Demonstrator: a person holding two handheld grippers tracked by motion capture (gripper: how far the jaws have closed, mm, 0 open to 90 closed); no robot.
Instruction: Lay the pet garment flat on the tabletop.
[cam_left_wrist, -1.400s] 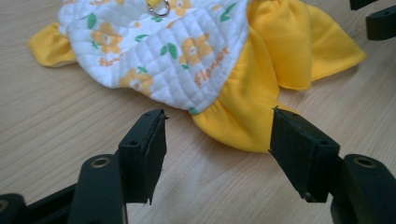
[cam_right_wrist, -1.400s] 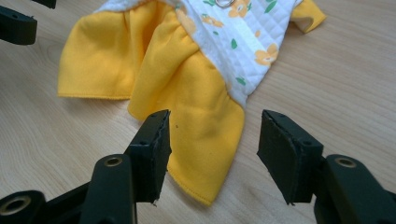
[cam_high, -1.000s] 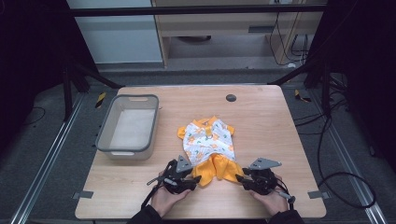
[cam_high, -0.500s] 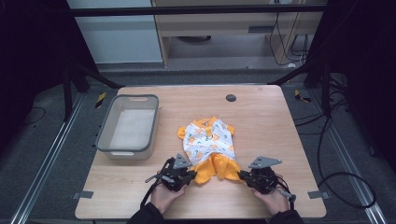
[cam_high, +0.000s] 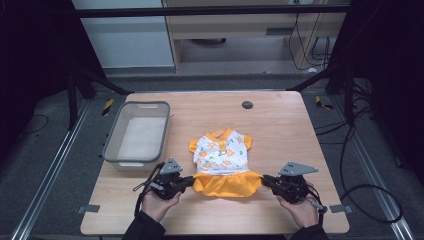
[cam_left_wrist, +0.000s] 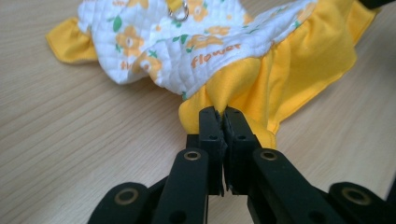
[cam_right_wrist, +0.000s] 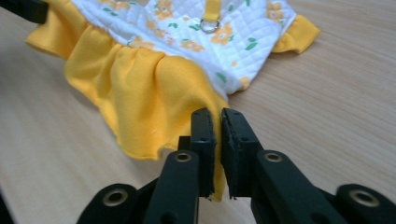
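Note:
A small dress (cam_high: 222, 155) with a white flowered quilted top and a yellow skirt lies flat mid-table. My left gripper (cam_high: 191, 181) is shut on the skirt's left corner; in the left gripper view the jaws (cam_left_wrist: 222, 114) pinch bunched yellow cloth (cam_left_wrist: 243, 88). My right gripper (cam_high: 263, 179) holds the skirt's right corner. In the right gripper view (cam_right_wrist: 215, 116) its jaws have just been opening a little, with a narrow gap and the yellow hem (cam_right_wrist: 140, 93) still between them. The skirt is drawn out wide between the two grippers.
A grey plastic basin (cam_high: 112, 145) stands on the left half of the wooden table (cam_high: 290, 135). A small dark round disc (cam_high: 246, 104) sits near the far edge. The person's hands come in from the near edge.
Both grippers' jaws have closed on the skirt corners. The dress, earlier skewed with its skirt bunched, now lies straight with the skirt pulled wide.

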